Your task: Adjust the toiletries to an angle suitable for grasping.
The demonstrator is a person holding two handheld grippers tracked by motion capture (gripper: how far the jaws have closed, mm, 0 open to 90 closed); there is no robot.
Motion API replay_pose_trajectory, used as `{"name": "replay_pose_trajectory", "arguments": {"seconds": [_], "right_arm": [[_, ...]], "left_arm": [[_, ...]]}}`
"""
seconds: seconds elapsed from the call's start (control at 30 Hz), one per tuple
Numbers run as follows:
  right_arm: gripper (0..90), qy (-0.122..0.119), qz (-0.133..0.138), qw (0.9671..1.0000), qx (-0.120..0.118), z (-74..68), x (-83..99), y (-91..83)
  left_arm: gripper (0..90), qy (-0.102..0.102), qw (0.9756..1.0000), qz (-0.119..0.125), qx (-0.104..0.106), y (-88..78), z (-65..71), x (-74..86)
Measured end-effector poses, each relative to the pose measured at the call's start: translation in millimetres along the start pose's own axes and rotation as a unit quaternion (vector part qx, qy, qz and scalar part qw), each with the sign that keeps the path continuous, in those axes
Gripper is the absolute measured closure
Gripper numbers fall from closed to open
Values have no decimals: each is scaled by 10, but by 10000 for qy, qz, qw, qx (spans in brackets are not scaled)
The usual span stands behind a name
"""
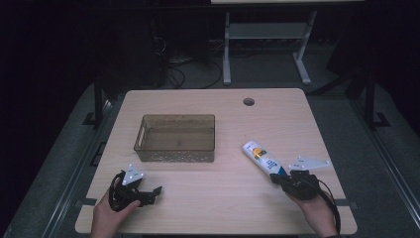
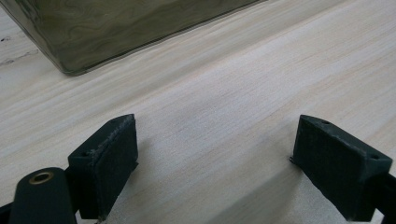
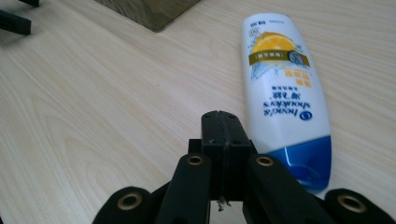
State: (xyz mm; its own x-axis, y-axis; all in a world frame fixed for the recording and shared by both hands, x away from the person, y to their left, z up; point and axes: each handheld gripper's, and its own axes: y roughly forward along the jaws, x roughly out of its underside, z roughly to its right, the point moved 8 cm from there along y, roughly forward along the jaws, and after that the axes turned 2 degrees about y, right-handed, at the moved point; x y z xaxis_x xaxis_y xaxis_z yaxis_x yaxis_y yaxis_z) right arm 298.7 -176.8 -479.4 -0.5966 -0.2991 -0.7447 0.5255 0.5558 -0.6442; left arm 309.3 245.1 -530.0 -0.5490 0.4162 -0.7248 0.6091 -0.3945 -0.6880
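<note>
A white shampoo bottle (image 1: 262,157) with a blue cap end and a yellow label lies flat on the wooden table (image 1: 223,198), right of centre. My right gripper (image 1: 275,178) sits at the bottle's near end, jaws shut against each other with nothing between them. In the right gripper view the shut jaws (image 3: 223,122) stand just left of the bottle (image 3: 285,93), beside its blue end. My left gripper (image 1: 155,191) rests at the front left of the table. Its jaws (image 2: 215,140) are open over bare wood.
A clear brownish plastic basket (image 1: 176,117) stands empty at the table's left centre, and its corner (image 2: 116,28) lies just ahead of the left gripper. A cable hole (image 1: 248,101) is near the far edge. Dark floor and a desk frame (image 1: 227,49) lie beyond.
</note>
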Motion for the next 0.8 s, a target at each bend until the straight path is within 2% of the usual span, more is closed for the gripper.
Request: {"name": "replay_pose_trajectory", "arguments": {"seconds": [0.23, 0.8], "right_arm": [[895, -74, -67, 9999, -51, -22, -34, 93], [895, 47, -451, 9990, 2, 68, 185, 207]], "left_arm": [[129, 0, 10000, 0, 0, 0, 0, 0], [129, 1, 10000, -1, 0, 0, 0, 0]]}}
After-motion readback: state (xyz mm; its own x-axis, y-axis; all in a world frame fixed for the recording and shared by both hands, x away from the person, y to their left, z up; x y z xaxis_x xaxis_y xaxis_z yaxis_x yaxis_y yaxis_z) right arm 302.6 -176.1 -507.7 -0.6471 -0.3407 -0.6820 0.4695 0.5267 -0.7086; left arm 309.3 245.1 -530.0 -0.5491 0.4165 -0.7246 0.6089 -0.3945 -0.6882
